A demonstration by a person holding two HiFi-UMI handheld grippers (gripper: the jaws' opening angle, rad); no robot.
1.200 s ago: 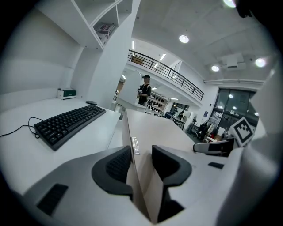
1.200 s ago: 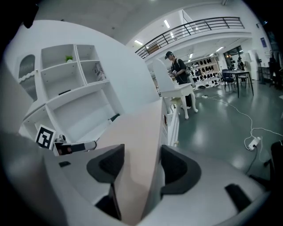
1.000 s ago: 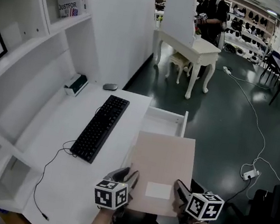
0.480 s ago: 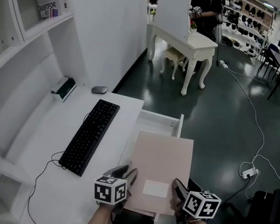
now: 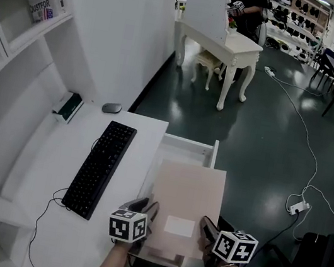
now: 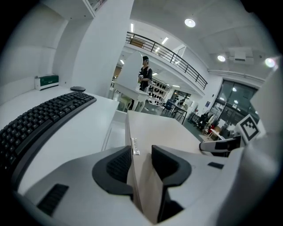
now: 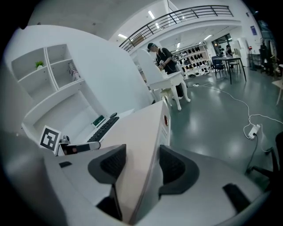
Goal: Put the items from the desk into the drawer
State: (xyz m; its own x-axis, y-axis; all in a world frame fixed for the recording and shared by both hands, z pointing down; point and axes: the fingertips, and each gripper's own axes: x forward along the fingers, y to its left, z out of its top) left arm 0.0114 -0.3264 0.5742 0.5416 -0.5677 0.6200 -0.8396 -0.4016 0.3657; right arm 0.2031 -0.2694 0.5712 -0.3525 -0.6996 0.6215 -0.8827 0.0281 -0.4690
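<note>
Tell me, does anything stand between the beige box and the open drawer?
Nothing visible does. The left tongs and right tongs hold the flat beige box directly over the open drawer; its far end shows no item, the rest is hidden.

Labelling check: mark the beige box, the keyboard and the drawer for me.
beige box [image 5: 187,194], head view, middle of its top face.
keyboard [image 5: 98,167], head view, centre of the keys.
drawer [image 5: 189,142], head view, its far wall.

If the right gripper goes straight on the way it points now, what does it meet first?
The right gripper is shut on the beige box, which would move with it. Beyond, probably the open drawer's far rim, if it is low enough; otherwise only floor.
</note>
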